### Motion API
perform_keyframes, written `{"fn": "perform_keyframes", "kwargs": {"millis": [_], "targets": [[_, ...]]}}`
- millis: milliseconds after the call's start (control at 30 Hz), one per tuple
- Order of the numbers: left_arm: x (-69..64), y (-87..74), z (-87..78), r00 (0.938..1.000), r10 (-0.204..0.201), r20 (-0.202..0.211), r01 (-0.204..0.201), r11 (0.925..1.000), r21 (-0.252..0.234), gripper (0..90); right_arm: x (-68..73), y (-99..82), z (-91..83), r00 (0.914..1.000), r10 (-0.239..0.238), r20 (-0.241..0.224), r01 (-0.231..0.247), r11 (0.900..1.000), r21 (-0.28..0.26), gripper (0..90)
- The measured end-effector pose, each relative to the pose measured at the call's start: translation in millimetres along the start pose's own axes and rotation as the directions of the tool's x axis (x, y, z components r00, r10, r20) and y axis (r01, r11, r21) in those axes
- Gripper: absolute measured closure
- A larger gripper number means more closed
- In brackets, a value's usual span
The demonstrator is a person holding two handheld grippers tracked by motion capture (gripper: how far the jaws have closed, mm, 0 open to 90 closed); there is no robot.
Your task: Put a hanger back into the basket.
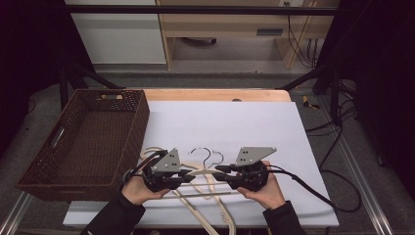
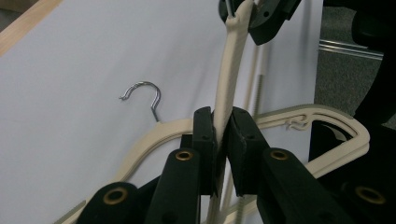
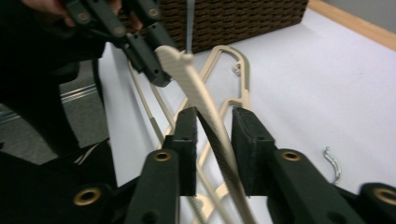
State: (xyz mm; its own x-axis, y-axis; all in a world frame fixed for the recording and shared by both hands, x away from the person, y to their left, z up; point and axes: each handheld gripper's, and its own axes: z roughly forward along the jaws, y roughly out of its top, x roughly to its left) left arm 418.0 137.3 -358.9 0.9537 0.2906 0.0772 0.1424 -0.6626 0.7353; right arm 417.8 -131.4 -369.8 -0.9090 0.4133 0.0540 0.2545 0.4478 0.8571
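My left gripper (image 2: 223, 135) pinches the cream hanger (image 2: 229, 74) by one arm, pads pressed on both sides. My right gripper (image 3: 214, 128) stands slightly spread around the same hanger; one pad seems to touch it, the other is clear (the view is blurred). The hanger is held over the white sheet (image 1: 235, 122), above other hangers (image 1: 215, 205), beside the basket (image 1: 83, 142).

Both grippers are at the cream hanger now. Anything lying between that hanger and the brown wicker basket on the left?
Nothing visible blocks it. The left gripper is clamped on the cream hanger, with the basket close on its left, open-topped. Only its near wall has to be cleared. Other hangers lie beneath and may snag.
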Motion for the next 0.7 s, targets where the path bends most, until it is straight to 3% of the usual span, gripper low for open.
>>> {"fn": "perform_keyframes", "kwargs": {"millis": [167,200,300,367,400,500,533,567,600,700], "targets": [[-3.1,1.2,1.8,0.9991,-0.030,0.029,0.031,0.9995,-0.010,86.1,0.2,-1.2,0.1,0.9987,0.002,0.051,-0.001,0.9997,-0.025,60.6],[-3.9,2.2,0.9,0.9996,-0.028,0.009,0.028,0.9996,-0.003,86.2,-0.2,-2.1,-2.1,0.9972,0.009,0.074,-0.006,0.9992,-0.039,56.2],[-4.2,1.8,0.1,0.9982,-0.060,0.003,0.060,0.9980,-0.019,86.2,-0.8,-3.7,-6.6,0.9962,0.021,0.085,-0.016,0.9984,-0.054,52.2],[-2.8,1.5,-1.9,0.9973,-0.073,-0.006,0.073,0.9971,-0.021,86.2,-2.6,-8.1,-19.5,0.9909,0.042,0.128,-0.030,0.9952,-0.093,43.5],[-1.9,1.4,-4.3,0.9947,-0.100,-0.024,0.099,0.9944,-0.036,86.2,-4.0,-10.8,-25.7,0.9866,0.055,0.154,-0.038,0.9932,-0.110,40.5],[-0.5,1.2,-8.2,0.9919,-0.118,-0.048,0.116,0.9921,-0.048,86.2,-7.1,-15.5,-34.6,0.9796,0.078,0.185,-0.054,0.9901,-0.129,36.7],[1.5,0.7,-12.6,0.9884,-0.137,-0.066,0.133,0.9892,-0.062,86.2,-11.4,-22.7,-44.6,0.9666,0.118,0.227,-0.083,0.9841,-0.157,31.3],[1.5,0.7,-12.6,0.9884,-0.137,-0.066,0.133,0.9892,-0.062,86.2,-11.4,-22.7,-44.6,0.9666,0.118,0.227,-0.083,0.9841,-0.157,31.3],[3.1,0.0,-17.3,0.9843,-0.158,-0.079,0.152,0.9852,-0.080,86.3,-15.6,-29.2,-51.8,0.9538,0.161,0.253,-0.118,0.9771,-0.177,25.4],[5.1,-0.6,-25.6,0.9803,-0.172,-0.097,0.162,0.9813,-0.105,86.3,-20.1,-38.4,-59.9,0.9342,0.199,0.296,-0.145,0.9702,-0.194,20.9]]}}
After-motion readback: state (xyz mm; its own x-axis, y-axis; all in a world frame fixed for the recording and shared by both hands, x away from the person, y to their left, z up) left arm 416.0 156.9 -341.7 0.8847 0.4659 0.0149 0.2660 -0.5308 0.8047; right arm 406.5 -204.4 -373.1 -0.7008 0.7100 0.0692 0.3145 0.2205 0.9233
